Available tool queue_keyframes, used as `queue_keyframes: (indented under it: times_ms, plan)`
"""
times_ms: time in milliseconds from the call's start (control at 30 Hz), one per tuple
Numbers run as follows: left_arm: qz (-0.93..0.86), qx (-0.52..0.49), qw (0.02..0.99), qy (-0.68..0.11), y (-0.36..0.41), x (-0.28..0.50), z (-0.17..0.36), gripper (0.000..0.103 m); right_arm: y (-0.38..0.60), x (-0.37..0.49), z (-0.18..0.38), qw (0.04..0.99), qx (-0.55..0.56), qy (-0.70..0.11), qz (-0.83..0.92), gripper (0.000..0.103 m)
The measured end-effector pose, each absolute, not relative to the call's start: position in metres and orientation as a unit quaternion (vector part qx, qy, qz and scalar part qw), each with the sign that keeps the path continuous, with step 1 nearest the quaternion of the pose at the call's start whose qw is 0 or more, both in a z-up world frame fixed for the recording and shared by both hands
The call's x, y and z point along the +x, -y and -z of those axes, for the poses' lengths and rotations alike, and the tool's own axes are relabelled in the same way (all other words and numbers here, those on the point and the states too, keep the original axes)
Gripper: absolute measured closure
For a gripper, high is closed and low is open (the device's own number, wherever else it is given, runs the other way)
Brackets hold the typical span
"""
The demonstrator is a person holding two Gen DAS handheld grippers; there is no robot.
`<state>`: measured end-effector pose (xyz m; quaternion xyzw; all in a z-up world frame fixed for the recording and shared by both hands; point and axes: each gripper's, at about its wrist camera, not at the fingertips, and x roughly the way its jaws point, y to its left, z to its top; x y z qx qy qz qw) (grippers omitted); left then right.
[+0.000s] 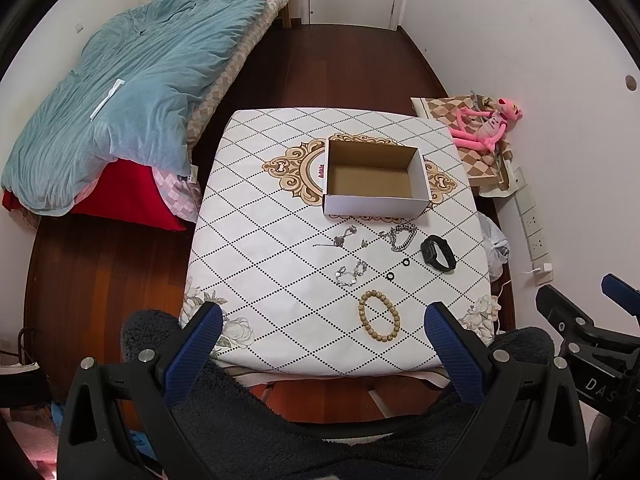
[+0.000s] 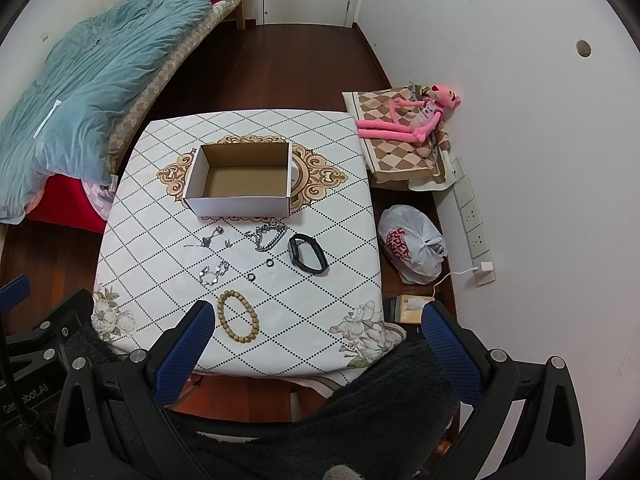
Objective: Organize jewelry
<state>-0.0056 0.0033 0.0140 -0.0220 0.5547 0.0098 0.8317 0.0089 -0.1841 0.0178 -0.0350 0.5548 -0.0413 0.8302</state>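
An open, empty cardboard box [image 1: 374,178] [image 2: 240,184] stands mid-table. In front of it lie a silver chain bracelet [image 1: 402,236] [image 2: 272,236], a black watch band [image 1: 438,252] [image 2: 307,256], two small black rings [image 1: 406,262] [image 2: 270,264], a silver necklace [image 1: 344,236] [image 2: 210,238], a silver link bracelet [image 1: 351,273] [image 2: 214,273] and a wooden bead bracelet [image 1: 379,316] [image 2: 237,317]. My left gripper [image 1: 324,340] is open and empty above the table's near edge. My right gripper [image 2: 316,340] is open and empty, also at the near edge.
The table [image 1: 260,280] has a white diamond-patterned cloth. A bed with a blue duvet [image 1: 132,92] is on the left. A pink plush toy [image 2: 416,116] on a checked cushion, a plastic bag [image 2: 412,248] and wall sockets are on the right.
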Motion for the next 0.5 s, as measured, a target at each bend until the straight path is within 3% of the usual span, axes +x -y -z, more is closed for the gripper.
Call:
queue_keyframes:
  times_ms: [500]
  plan:
    - [-0.010,-0.023,0.833,-0.553,-0.0022,-0.0016,-0.0185,0.000,0.1841,0.0101,-0.0239,0.833,-0.036,-0.550,0.043,0.000]
